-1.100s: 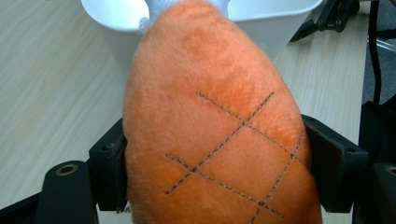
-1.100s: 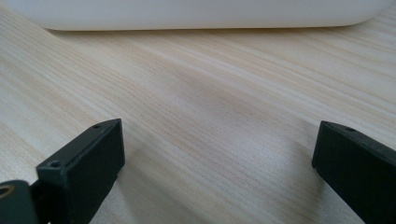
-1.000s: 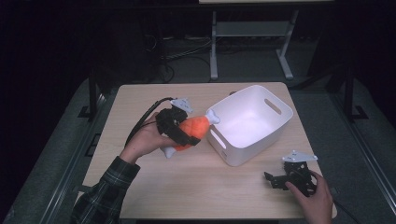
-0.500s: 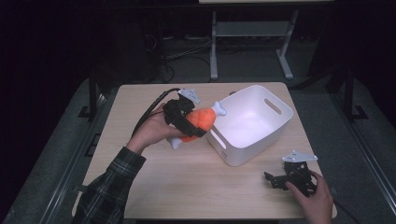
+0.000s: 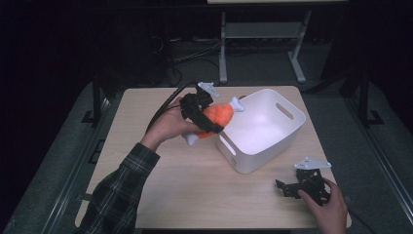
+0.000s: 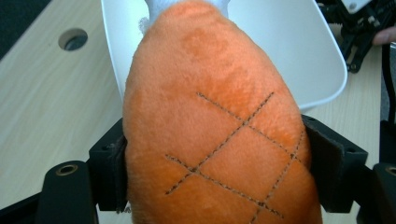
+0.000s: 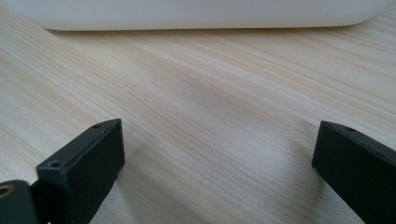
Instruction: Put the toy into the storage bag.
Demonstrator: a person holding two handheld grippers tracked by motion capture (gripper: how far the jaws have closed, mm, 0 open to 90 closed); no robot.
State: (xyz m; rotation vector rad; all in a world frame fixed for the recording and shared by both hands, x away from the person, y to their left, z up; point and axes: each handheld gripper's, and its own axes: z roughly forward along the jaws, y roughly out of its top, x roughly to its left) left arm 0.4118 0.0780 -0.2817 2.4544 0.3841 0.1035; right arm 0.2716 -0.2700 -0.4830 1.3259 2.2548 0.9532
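An orange plush drumstick [image 5: 219, 115] with white bone ends is clamped between the jaws of my left gripper [image 5: 208, 118], held above the table beside the white bin [image 5: 272, 146]. One white tip [image 5: 237, 103] reaches over the bin's near left rim. In the left gripper view the plush drumstick [image 6: 215, 121] bulges between both black pads [image 6: 327, 163], with the bin [image 6: 299, 60] right behind it. My right gripper [image 5: 290, 187] rests on the table at the front right, open and empty. In the right gripper view its jaws stand wide apart over bare wood, facing the bin's wall [image 7: 196, 14].
The light wooden table [image 5: 170, 190] has a round cable hole [image 6: 73, 39] on its far side. A cable [image 5: 163, 109] trails from my left gripper toward the back edge. Dark floor and a white metal stand [image 5: 258, 34] lie beyond the table.
My left gripper has lifted the plush drumstick up and to the right, bringing its white tip over the bin's rim. The right gripper has stayed put.
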